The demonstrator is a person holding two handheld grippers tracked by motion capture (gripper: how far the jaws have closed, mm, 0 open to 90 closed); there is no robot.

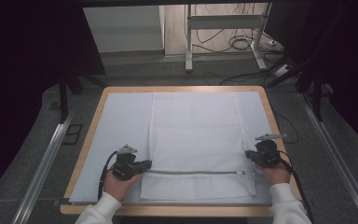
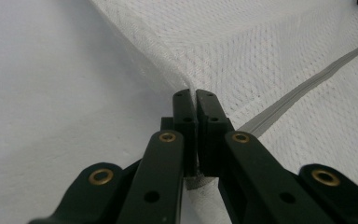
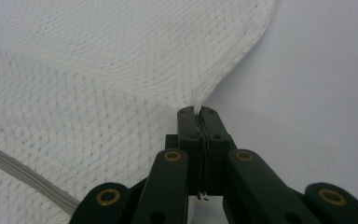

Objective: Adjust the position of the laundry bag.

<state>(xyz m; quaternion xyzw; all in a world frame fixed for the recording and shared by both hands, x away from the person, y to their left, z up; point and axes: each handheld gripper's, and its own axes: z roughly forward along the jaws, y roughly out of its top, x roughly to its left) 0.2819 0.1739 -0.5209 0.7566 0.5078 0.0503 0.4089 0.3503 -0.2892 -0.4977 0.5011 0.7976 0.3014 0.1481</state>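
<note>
We clamp the left hand-held gripper (image 1: 145,164) and right hand-held gripper (image 1: 249,154) on opposite side edges of the mesh bag (image 1: 193,140), probably to lift it taut off the desk (image 1: 93,112).

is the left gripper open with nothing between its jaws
No: in the left gripper view the left gripper has its jaws pressed together on the edge of the white mesh bag, just beside the grey zipper.

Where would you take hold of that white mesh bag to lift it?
By its two side edges near the zipper, coming in from each side. The mesh bag lies flat and limp, so only thin edges can be pinched. The left tool and right tool are shut there.
</note>
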